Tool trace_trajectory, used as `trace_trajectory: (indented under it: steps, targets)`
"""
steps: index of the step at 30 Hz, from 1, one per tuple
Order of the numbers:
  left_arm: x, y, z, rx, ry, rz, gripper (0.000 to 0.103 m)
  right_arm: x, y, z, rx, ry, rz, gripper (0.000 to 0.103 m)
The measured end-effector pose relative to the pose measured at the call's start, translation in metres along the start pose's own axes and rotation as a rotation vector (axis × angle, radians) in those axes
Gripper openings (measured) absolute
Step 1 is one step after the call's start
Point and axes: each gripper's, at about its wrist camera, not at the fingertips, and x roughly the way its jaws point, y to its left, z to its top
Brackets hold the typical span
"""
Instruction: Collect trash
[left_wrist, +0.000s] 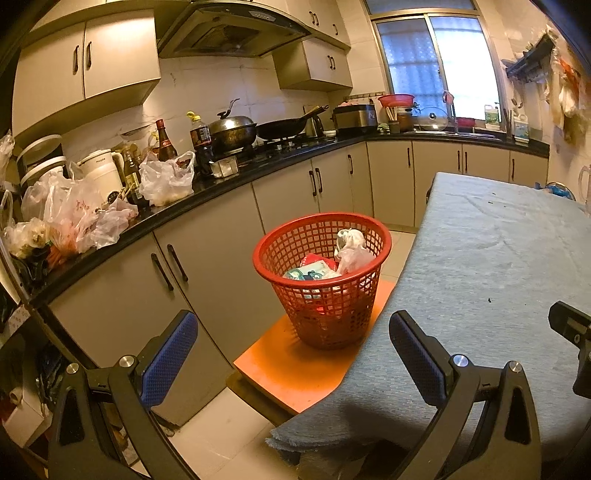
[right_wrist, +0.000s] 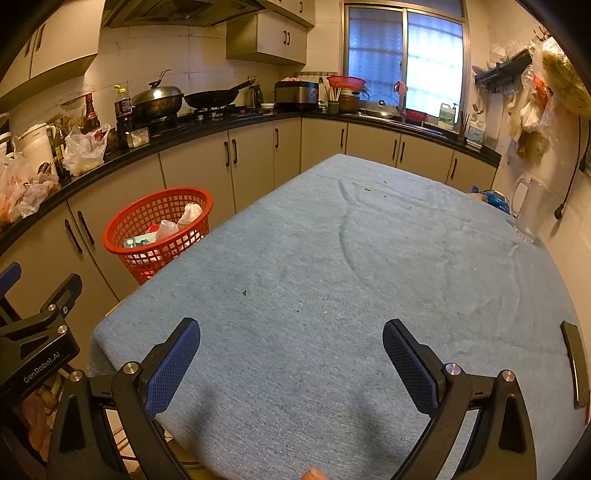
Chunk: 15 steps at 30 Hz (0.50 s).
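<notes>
Beside one blue-clothed table (right_wrist: 369, 258), one red basket (left_wrist: 325, 306), several trash pieces (left_wrist: 332, 258).

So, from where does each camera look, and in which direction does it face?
Left wrist: sits on the left tool, open, facing the red basket on an orange stool beside the table; the right tool's edge shows at right.
Right wrist: sits on the right tool, open, above the blue-covered table, facing the window; the left tool's body shows at lower left.
Shared: basket, table, black counter, window.
</notes>
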Motion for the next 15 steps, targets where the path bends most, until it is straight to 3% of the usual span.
trace_trajectory:
  steps: [9, 15]
  targets:
    - [-0.006, -0.028, 0.008, 0.059, -0.02, -0.043, 0.103, -0.003, -0.023, -0.007, 0.049, -0.001, -0.022, 0.101]
    - [-0.017, -0.087, 0.023, 0.169, -0.056, -0.168, 0.103, -0.011, -0.068, -0.021, 0.139, 0.004, -0.096, 0.101]
